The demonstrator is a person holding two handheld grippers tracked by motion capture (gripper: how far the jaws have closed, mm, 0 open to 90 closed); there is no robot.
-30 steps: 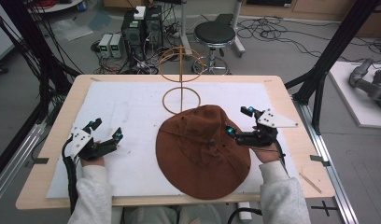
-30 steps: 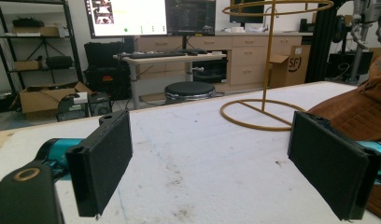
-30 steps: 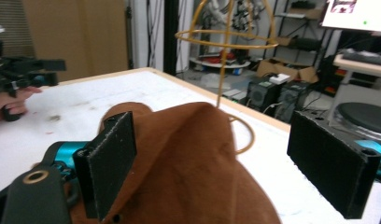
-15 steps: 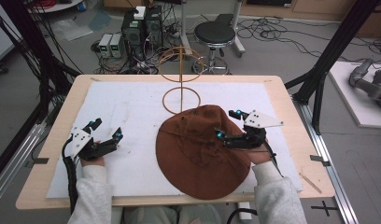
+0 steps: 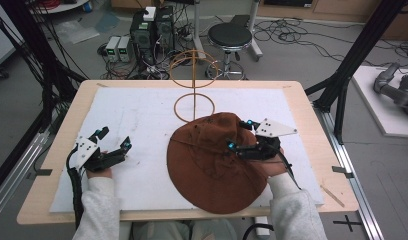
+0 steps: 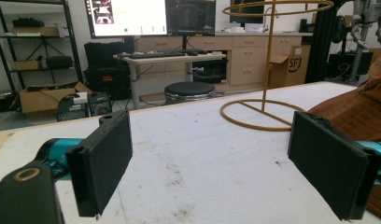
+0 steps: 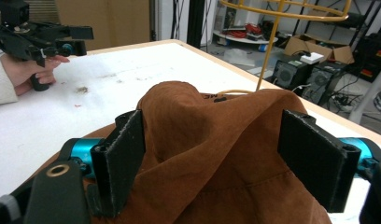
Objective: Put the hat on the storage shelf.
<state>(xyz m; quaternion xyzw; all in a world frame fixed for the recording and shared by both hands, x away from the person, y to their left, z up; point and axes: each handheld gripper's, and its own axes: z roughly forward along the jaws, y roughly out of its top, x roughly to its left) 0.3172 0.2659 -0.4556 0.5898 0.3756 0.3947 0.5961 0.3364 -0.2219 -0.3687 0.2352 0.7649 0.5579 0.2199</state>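
Your right claw (image 5: 240, 135) straddles the crown of the brown hat (image 5: 212, 165), jaws wide but just been closing, pads not yet pressing it. The hat lies at the counter's (image 5: 142, 87) five o'clock. Your left claw (image 5: 113, 139) rests wide open at eight o'clock

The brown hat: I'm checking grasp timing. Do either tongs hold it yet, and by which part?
Nothing is gripped yet. The right tongs straddle the crown of the brown hat, jaws just closing, right pad still clear. The left tongs are open and empty.
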